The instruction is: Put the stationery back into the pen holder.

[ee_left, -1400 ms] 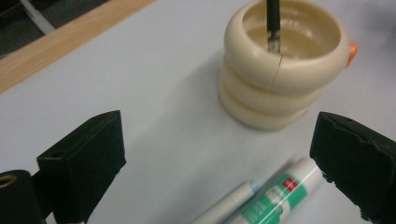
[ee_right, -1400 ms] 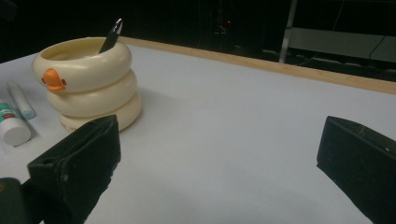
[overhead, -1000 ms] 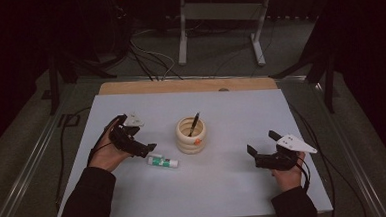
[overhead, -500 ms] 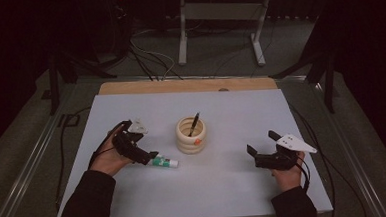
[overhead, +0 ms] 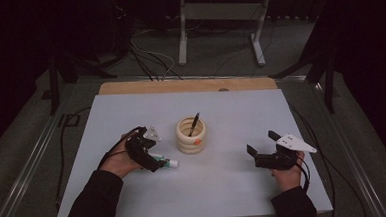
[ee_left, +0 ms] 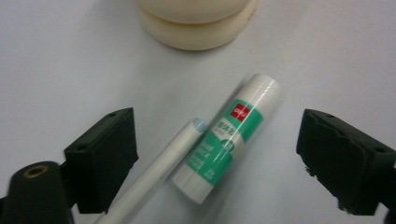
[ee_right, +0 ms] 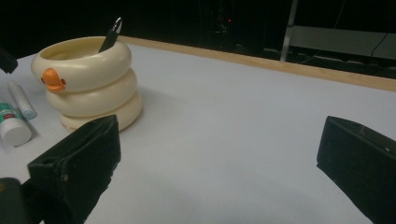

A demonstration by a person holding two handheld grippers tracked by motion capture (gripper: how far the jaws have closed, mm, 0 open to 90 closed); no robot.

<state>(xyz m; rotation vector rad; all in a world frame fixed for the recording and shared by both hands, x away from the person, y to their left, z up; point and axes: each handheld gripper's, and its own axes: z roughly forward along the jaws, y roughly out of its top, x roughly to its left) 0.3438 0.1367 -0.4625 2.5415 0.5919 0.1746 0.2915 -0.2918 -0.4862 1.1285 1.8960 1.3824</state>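
Lying pale under dim light, white table (overhead: pixel 225 187) against a dark room. Hovering low just left of the cream ringed holder (overhead: pixel 191 135), left gripper (ee_left: pixel 217 161), jaws wide and just now narrowing, straddling the glue stick (ee_left: pixel 229 137) and white pen (ee_left: pixel 161 170) without touching either. Lying side by side just left of the holder, both. Resting well right of the holder, right gripper (overhead: pixel 259 146), jaws gaping, gripping nothing. Standing inside the holder, black pen (overhead: pixel 195 123).

A white-and-green glue stick (ee_left: pixel 228 138) with a red logo, a white pen (ee_left: pixel 161 174) — cream holder (ee_right: pixel 86 81), orange beak.
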